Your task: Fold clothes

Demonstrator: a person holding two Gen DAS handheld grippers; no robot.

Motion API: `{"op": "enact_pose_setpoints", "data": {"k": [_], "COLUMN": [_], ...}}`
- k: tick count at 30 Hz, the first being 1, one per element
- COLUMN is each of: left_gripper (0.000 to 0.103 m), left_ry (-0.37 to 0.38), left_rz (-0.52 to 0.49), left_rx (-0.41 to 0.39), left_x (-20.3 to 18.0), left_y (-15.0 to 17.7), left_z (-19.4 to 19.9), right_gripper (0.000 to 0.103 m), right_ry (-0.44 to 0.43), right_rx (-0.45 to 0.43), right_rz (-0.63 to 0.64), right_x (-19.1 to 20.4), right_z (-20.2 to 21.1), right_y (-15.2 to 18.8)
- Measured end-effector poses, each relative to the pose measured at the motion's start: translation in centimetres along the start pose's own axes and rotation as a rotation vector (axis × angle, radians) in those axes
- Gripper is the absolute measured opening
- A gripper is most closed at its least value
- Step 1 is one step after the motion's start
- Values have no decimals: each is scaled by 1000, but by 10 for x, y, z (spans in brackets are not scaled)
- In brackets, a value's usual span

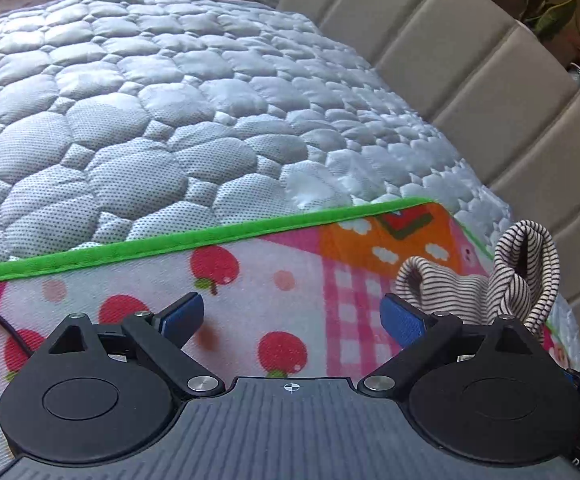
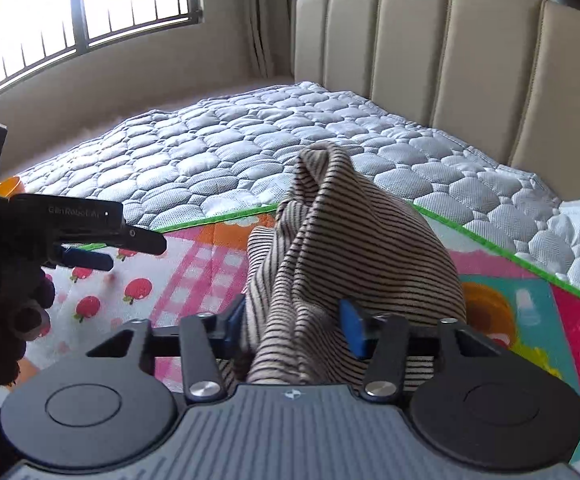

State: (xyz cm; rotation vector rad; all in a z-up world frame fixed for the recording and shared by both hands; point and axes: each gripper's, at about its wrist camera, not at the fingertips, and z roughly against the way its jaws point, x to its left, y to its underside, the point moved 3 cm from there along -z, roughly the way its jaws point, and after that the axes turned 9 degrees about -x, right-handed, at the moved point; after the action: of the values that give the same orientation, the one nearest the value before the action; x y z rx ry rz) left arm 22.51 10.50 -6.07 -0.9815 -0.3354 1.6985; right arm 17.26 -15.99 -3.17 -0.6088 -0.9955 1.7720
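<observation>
Gripping a bunched striped garment between its blue pads, the right hand-held gripper lifts it over the play mat on the bed (quilted mattress). Left hand-held gripper: spread wide, holding nothing, garment just beside its right finger.

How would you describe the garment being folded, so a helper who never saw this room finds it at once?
Start at the bed with the beige padded headboard and grey quilted mattress. On it lies a bright play mat with a green border and apple prints. The striped garment is bunched up on that mat, between the right gripper fingers: fine dark stripes on pale cloth, the only clothing there.
</observation>
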Motion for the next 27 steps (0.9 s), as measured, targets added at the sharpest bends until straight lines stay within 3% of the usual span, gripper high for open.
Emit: {"op": "enact_pose_setpoints", "data": {"k": [2,5,7,11,13,14,16,19,22,26,27], "left_gripper": [98,98,98,95,63,55,49,48,52,59,60], "left_ry": [84,257,326,182,171,188,214,135,118,162,174], "left_rz": [-16,-51,-122,-290,-303,-287,-271,-307,-227,-163,-159], "left_rx": [-15,-23,23,79,107,108,86,59,62,39,40], "left_x": [-14,-54,-89,-138,-142,-140,-134,-111,-80,-65,-64], "left_y": [-5,-18,-20,-10,-8,-10,-16,-12,0,4,4], "left_z": [8,16,7,-40,-56,-56,-49,-43,-47,-49,-50], "right_gripper": [31,31,31,26,21,21,21,21,28,42,55], "right_ry": [-12,3,17,12,-20,-44,-94,-145,-161,-212,-202], "right_rx": [17,17,10,-15,-28,-36,-31,-3,-13,-16,-23], "right_rz": [33,204,299,282,241,216,209,264,308,249,217], "right_x": [7,33,48,45,37,35,41,61,76,59,49], "right_z": [0,-2,-4,2,12,18,22,6,1,20,26], "right_y": [7,22,30,28,23,19,16,27,33,17,10]}}
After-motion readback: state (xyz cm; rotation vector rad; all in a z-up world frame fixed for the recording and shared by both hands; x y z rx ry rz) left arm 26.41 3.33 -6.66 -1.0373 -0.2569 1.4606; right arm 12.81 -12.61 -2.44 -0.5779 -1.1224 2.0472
